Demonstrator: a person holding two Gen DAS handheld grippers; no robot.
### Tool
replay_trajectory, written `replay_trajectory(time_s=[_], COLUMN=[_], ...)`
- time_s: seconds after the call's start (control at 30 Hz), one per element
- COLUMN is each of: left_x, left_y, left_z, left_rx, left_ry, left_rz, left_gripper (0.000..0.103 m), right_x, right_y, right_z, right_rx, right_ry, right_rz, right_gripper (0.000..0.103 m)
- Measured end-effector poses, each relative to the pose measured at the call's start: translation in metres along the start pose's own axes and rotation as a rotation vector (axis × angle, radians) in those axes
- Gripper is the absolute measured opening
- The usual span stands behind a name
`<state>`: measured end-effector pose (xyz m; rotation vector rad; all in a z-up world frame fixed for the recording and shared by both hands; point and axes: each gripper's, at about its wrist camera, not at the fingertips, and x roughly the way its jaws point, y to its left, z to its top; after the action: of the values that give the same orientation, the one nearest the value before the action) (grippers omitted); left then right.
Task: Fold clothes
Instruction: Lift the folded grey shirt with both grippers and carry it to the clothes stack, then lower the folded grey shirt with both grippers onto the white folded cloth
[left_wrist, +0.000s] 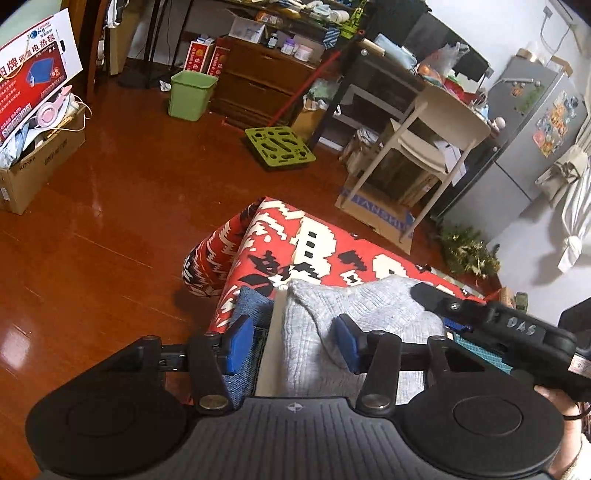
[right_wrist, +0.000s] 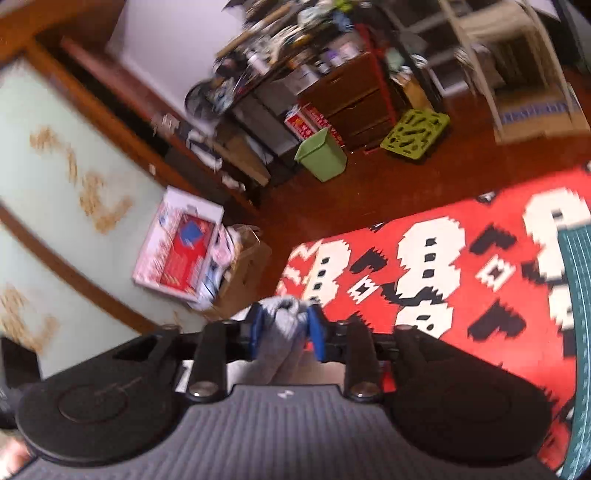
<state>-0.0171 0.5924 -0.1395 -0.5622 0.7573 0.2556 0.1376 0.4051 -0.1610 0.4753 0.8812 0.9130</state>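
1. While the soft grey knit sweater (left_wrist: 354, 317) lies bunched on the red, white and black patterned cloth (left_wrist: 325, 247), the left gripper (left_wrist: 293, 341) hangs over it with its blue pads spread wide apart, holding nothing.
2. The right gripper (right_wrist: 285, 326) pinches a fold of the same grey sweater (right_wrist: 280, 325) between its blue pads.
3. At 11 o'clock in the left view stands a green plastic bin (left_wrist: 190, 94) on the shiny brown wood floor (left_wrist: 122, 206).
4. At 7 o'clock from the sweater, a piece of blue denim (left_wrist: 251, 306) pokes out.

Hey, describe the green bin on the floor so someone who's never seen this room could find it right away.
Look past the red, white and black patterned cover to the brown wooden drawer chest against the far wall. The green bin stands on the floor just left of it. Unlike the flat green slotted dustpan nearby, it is a tall, open-topped tub.
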Motion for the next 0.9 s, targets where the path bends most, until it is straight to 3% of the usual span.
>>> replay_trajectory(time_s=[0.13,0.2,0.23,0.27,0.37,0.4,0.43,0.47,0.57,0.7,0.8,0.9], left_x=[-0.020,-0.034,-0.041,-0.049,-0.068,-0.072,-0.074,-0.074,-0.063,-0.055,-0.067,-0.081], left_y=[-0.002,-0.005,-0.008,-0.011,-0.022,-0.026,-0.031,-0.034,-0.035,-0.022,-0.008,-0.008], left_z=[0.000,-0.002,-0.003,-0.006,-0.015,-0.020,-0.024,-0.029,-0.044,-0.060,-0.063,-0.066], left_rx=[0.036,0.064,0.076,0.088,0.123,0.135,0.147,0.157,0.176,0.165,0.109,0.105], left_ry=[-0.047,-0.075,-0.088,-0.100,-0.120,-0.116,-0.103,-0.087,-0.030,0.020,0.015,-0.010], left_rz=[0.030,0.054,0.058,0.051,0.000,-0.030,-0.063,-0.081,-0.082,-0.052,-0.072,-0.076], left_gripper=[0.053,0.053,0.053,0.053,0.047,0.039,0.030,0.028,0.013,0.011,0.010,0.010], right_x=[-0.031,-0.045,-0.050,-0.052,-0.046,-0.043,-0.040,-0.038,-0.033,-0.038,-0.047,-0.052], right_y=[0.011,0.019,0.023,0.026,0.031,0.030,0.030,0.029,0.020,0.003,-0.002,0.002], right_z=[-0.002,-0.008,-0.012,-0.016,-0.037,-0.044,-0.050,-0.055,-0.067,-0.070,-0.068,-0.069], right_rx=[-0.031,-0.038,-0.036,-0.024,0.042,0.057,0.070,0.083,0.113,0.150,0.134,0.141], right_ry=[-0.073,-0.082,-0.074,-0.054,0.040,0.062,0.077,0.092,0.115,0.115,0.104,0.111], right_rz=[0.020,0.059,0.086,0.120,0.203,0.211,0.212,0.212,0.188,0.180,0.169,0.220], right_gripper=[0.035,0.026,0.011,0.008,0.008,0.008,0.008,0.008,0.008,0.007,0.008,0.008])
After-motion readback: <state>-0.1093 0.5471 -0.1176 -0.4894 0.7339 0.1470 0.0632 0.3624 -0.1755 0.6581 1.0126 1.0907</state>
